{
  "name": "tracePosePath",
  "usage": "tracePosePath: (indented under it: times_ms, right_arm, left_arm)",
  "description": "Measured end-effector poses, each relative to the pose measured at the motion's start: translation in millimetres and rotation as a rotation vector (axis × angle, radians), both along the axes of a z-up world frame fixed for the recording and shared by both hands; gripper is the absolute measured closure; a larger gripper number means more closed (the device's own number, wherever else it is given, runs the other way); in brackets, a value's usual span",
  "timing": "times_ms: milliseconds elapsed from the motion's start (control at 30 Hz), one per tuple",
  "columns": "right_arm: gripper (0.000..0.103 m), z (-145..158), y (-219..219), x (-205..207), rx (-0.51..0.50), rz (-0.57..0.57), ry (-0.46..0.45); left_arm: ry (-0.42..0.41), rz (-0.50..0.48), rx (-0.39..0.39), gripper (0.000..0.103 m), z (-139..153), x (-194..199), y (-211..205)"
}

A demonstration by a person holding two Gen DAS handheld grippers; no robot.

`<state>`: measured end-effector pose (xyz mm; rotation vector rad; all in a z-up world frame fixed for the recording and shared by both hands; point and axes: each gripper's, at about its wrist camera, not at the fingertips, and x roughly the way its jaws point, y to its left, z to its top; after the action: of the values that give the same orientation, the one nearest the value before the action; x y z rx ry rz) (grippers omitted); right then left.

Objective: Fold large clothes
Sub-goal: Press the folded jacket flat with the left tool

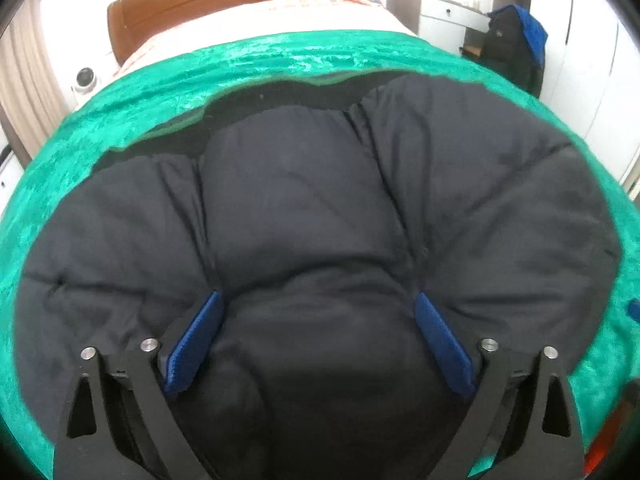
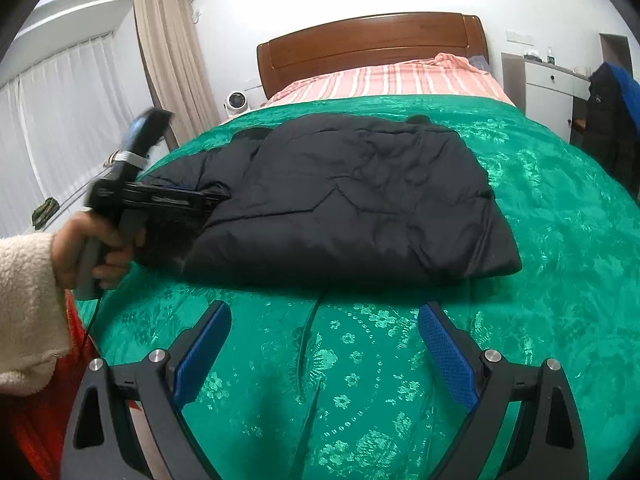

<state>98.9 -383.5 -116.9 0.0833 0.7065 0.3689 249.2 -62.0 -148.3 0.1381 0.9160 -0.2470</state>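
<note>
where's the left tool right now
In the right wrist view the left tool is at the left edge of the black puffer jacket, tips pressed into it on the green bedspread; its own view shows open fingers over the jacket.

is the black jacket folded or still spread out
Folded: the black jacket lies as a compact rectangle on the green bedspread, no sleeves sticking out.

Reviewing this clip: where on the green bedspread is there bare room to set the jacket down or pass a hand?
Bare green bedspread lies between the dark padded jacket and the open right gripper, and again right of the jacket toward the bed's edge. A strip runs behind the jacket up to the striped sheet. The jacket's left end is crowded: the left gripper, open, presses there.
</note>
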Motion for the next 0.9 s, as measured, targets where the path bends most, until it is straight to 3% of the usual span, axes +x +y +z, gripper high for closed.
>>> tracePosePath:
  times_ms: [67,167,333,467,567,800,900]
  right_arm:
    - [0.009,0.8,-1.2,3.0,0.000,0.002,-0.001]
    - [0.009,-0.4,-0.3,7.6,0.004,-0.002,0.006]
    - [0.009,-4.2,-1.6,10.6,0.011,-0.012,0.030]
    - [0.009,-3.0,-7.1,11.0,0.022,-0.025,0.025]
    - [0.009,-2.3,-12.9,10.7,0.041,-0.035,0.023]
    - [0.009,-9.3,-19.8,19.9,0.076,-0.059,0.064]
    - [0.009,-7.2,-23.3,17.2,0.072,-0.069,0.051]
  left_arm:
    - [-0.003,-0.025,-0.001,0.007,4.4,-10.4,-0.5]
    - [-0.012,-0.045,0.046,0.004,-10.4,-18.2,-3.5]
    - [-0.043,-0.035,0.051,0.001,-26.2,-12.4,-5.1]
    - [-0.010,-0.019,0.052,0.003,-19.0,-10.5,-8.2]
    - [0.002,-0.029,0.010,0.003,-6.7,-25.4,-5.7]
    - [-0.043,-0.013,0.028,0.002,-22.9,-28.8,-11.4]
    - [-0.024,-0.015,0.022,0.003,-17.8,-33.5,-9.2]
